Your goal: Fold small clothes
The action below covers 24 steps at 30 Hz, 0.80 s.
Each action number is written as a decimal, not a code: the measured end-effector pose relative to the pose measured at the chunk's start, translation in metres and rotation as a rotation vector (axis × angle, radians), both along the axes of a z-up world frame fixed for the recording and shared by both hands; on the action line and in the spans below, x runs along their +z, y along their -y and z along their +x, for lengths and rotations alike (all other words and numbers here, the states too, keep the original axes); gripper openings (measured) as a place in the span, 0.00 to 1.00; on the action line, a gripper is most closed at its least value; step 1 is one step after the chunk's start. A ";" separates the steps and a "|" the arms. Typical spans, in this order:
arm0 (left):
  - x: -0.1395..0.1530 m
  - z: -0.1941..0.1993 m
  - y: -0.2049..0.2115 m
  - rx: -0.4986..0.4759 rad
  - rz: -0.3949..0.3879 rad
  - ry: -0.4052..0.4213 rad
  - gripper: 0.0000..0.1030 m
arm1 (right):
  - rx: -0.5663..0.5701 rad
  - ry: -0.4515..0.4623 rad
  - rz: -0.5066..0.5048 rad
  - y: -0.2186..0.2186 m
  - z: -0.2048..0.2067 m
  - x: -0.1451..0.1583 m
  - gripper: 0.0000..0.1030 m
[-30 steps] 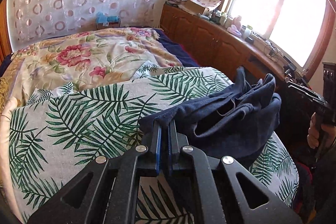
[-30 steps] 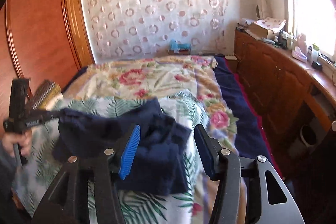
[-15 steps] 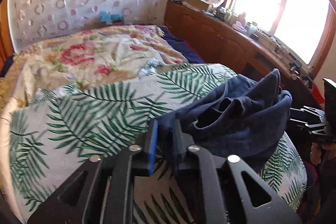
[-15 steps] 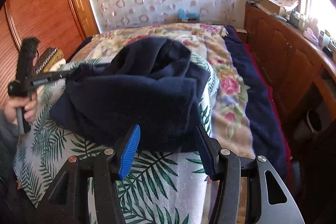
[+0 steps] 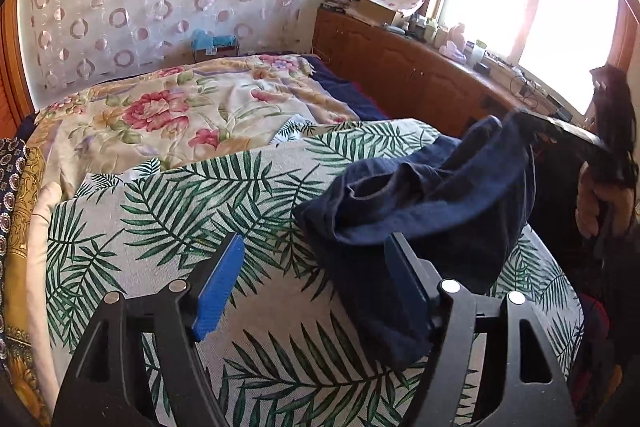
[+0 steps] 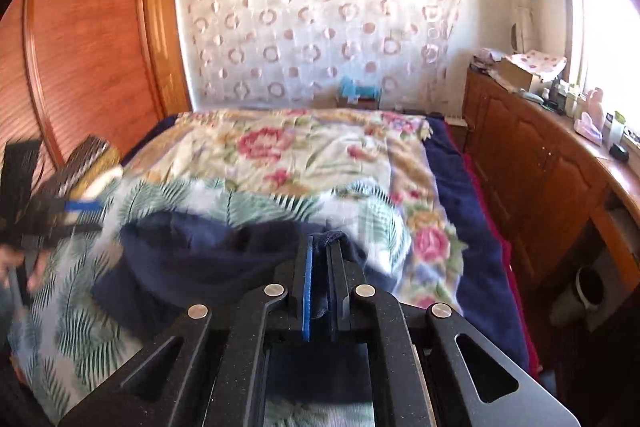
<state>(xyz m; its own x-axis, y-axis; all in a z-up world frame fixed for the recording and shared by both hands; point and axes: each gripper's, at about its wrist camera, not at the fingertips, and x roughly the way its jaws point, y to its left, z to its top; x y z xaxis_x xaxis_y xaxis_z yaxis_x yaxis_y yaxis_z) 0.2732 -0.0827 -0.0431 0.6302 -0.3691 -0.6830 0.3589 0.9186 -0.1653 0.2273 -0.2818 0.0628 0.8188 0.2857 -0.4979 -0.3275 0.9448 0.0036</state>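
A dark navy garment point(image 5: 424, 211) lies bunched on the palm-leaf sheet point(image 5: 192, 211) at the bed's near end. My left gripper point(image 5: 316, 279) is open, its jaws wide apart, with the garment's near corner by the right finger. My right gripper point(image 6: 320, 267) is shut on an edge of the navy garment point(image 6: 208, 259) and lifts it a little. In the left wrist view the right gripper point(image 5: 536, 125) pinches the garment's far upper edge. In the right wrist view the left gripper point(image 6: 80, 211) is blurred at the left.
A floral quilt point(image 5: 192, 107) covers the far half of the bed. A wooden sideboard point(image 6: 552, 163) with small items runs along the right under the window. A wooden wardrobe point(image 6: 80, 39) stands at the left. Folded patterned cloths point(image 5: 20, 211) lie at the bed's left edge.
My left gripper has let go of the garment and opened wide. My right gripper has closed on the garment's edge and pulled it up toward the right.
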 end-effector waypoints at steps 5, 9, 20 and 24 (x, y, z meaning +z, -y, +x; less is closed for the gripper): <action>-0.010 0.007 0.012 -0.025 0.021 -0.028 0.71 | -0.041 -0.087 0.082 0.007 0.048 -0.013 0.05; -0.019 0.028 0.029 -0.049 0.040 -0.055 0.71 | -0.081 -0.150 0.041 -0.008 0.072 -0.023 0.05; -0.039 0.081 0.017 0.109 0.117 -0.026 0.72 | -0.116 -0.145 0.094 0.010 0.074 0.003 0.67; -0.039 0.079 0.015 0.130 0.141 -0.016 0.72 | -0.138 -0.115 0.132 0.024 0.066 0.005 0.81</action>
